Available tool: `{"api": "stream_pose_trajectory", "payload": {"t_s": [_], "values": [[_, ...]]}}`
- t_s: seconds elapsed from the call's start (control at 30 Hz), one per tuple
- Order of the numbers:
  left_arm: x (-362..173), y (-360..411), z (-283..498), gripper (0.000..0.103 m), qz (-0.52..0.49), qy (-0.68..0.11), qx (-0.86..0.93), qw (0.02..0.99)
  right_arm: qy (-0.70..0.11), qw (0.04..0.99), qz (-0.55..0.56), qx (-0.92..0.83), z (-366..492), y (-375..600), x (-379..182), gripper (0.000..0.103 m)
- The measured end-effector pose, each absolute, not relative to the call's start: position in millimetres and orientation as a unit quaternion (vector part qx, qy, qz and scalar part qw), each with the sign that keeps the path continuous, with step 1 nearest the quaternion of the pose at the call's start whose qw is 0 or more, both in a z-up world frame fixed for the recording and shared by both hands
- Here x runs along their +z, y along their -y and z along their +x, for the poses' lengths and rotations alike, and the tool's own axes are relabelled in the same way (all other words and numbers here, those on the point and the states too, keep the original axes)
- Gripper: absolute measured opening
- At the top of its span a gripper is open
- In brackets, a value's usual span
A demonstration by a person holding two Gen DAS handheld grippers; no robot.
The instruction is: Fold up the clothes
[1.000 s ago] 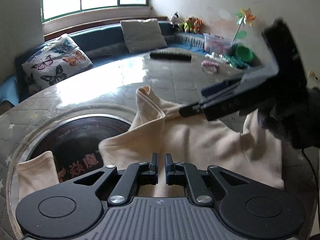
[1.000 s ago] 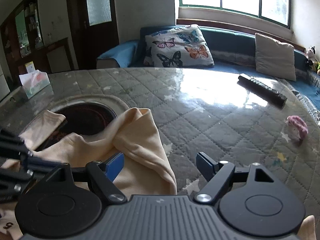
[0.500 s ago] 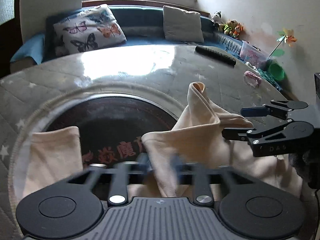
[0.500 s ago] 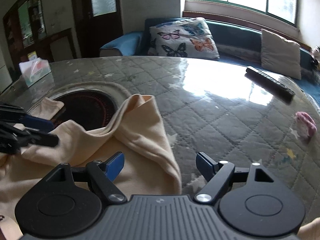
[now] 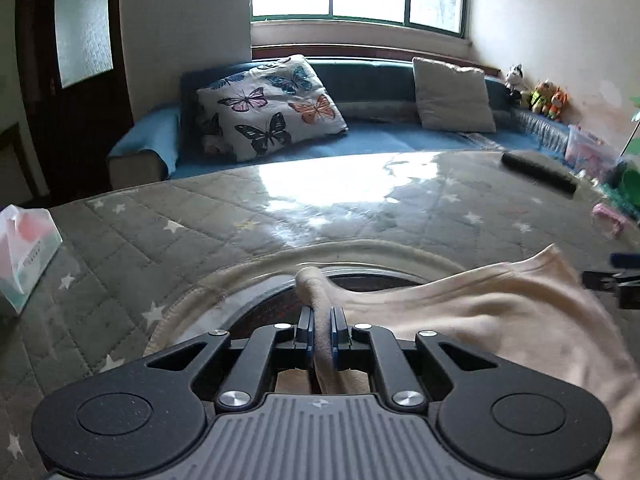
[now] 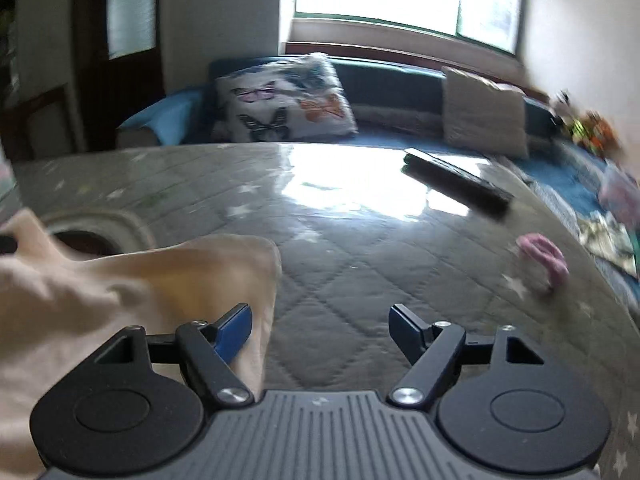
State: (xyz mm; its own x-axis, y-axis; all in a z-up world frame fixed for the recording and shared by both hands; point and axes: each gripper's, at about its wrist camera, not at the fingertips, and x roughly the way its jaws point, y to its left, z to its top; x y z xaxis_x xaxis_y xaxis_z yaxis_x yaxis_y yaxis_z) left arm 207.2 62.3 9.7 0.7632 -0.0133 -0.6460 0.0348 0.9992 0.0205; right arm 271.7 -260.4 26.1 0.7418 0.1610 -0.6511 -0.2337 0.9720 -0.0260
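Note:
A cream garment (image 5: 460,312) lies crumpled on the quilted grey table (image 5: 280,208), partly over a round dark inset (image 5: 272,312). My left gripper (image 5: 322,316) pinches a raised fold of it; its jaws are closing and the pads press on the cloth. At the right edge of the left wrist view shows my right gripper (image 5: 616,280). In the blurred right wrist view the right gripper (image 6: 320,320) stands wide with its jaws closing slightly. The garment (image 6: 120,280) reaches its left finger (image 6: 236,328), with the cloth's edge just inside the gap, unpressed.
A tissue pack (image 5: 24,252) sits at the table's left edge. A black remote (image 6: 456,184) and a pink item (image 6: 544,256) lie on the far right. Behind the table runs a blue sofa with a butterfly pillow (image 5: 272,108) and toys.
The left gripper has swung leftward and now grips a fold of the garment. The right gripper has shifted right, so the cloth sits by its left finger.

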Motion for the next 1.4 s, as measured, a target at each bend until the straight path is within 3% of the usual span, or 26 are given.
{"api": "stream_pose_trajectory", "payload": {"t_s": [0.23,0.4,0.77,0.93,1.03,1.2,1.3,1.37,1.4], "values": [[-13,-64,223,0.013,0.018,-0.37,0.007,0.929,-0.35,0.921,-0.053,0.163,271,246,20,0.077],[-8,-84,217,0.026,0.003,-0.363,0.026,0.931,-0.364,0.918,-0.056,0.145,285,238,13,0.08],[-5,-100,182,0.026,0.022,-0.372,0.019,0.928,-0.355,0.916,-0.069,0.174,256,229,23,0.08],[-10,-97,185,0.046,0.02,-0.375,0.02,0.927,-0.355,0.91,-0.078,0.2,241,218,25,0.081],[-12,-94,187,0.049,0.018,-0.377,0.012,0.926,-0.356,0.908,-0.082,0.207,234,214,27,0.081],[-15,-95,192,0.048,0.017,-0.369,0.015,0.929,-0.357,0.907,-0.081,0.209,229,213,28,0.081],[-16,-95,190,0.032,0.03,-0.358,0.016,0.933,-0.356,0.907,-0.079,0.21,226,213,29,0.082],[-16,-98,188,0.012,0.033,-0.356,0.023,0.934,-0.356,0.907,-0.078,0.21,223,213,29,0.082],[-15,-101,186,0.011,0.029,-0.357,0.025,0.933,-0.356,0.907,-0.077,0.21,222,213,30,0.082]]}}
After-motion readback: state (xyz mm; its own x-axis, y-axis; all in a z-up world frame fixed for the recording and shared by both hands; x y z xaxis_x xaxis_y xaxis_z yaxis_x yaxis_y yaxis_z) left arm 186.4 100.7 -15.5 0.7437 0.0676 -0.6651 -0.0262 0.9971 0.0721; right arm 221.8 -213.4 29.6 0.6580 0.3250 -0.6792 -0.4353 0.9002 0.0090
